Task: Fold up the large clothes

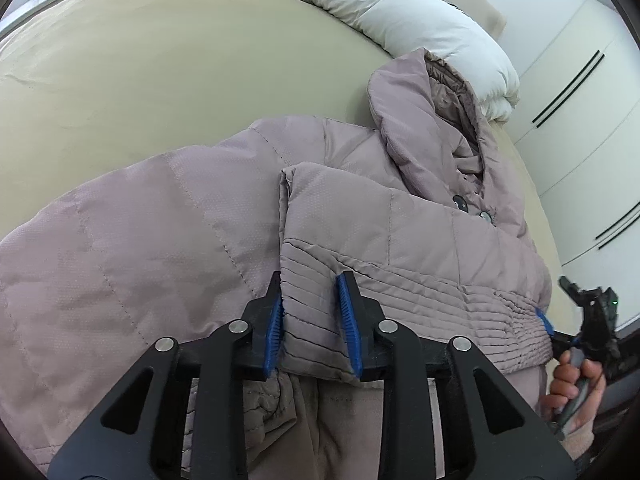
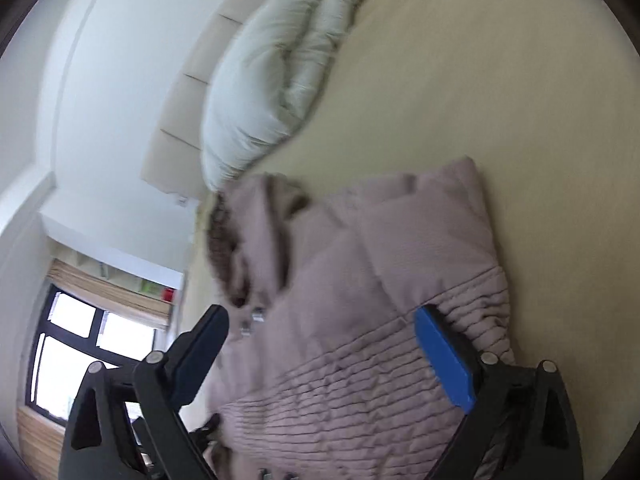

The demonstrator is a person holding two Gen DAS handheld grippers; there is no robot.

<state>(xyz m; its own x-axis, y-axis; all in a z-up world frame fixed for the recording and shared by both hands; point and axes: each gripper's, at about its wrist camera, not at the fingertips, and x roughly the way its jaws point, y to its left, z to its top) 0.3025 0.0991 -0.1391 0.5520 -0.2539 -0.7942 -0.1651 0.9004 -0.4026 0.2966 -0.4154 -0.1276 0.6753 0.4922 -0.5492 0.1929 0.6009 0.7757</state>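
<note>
A mauve quilted hooded jacket lies on the beige bed, hood toward the pillow. A ribbed hem panel is folded up over it. My left gripper straddles the hem's left corner with its blue pads a little apart, fabric between them. My right gripper is wide open over the jacket in the blurred right wrist view, its fingertips on either side of the ribbed hem. It also shows at the hem's right end in the left wrist view, held by a hand.
A white folded duvet lies at the bed's head against a padded headboard. White wardrobe doors stand beside the bed. A window shows at the lower left of the right wrist view.
</note>
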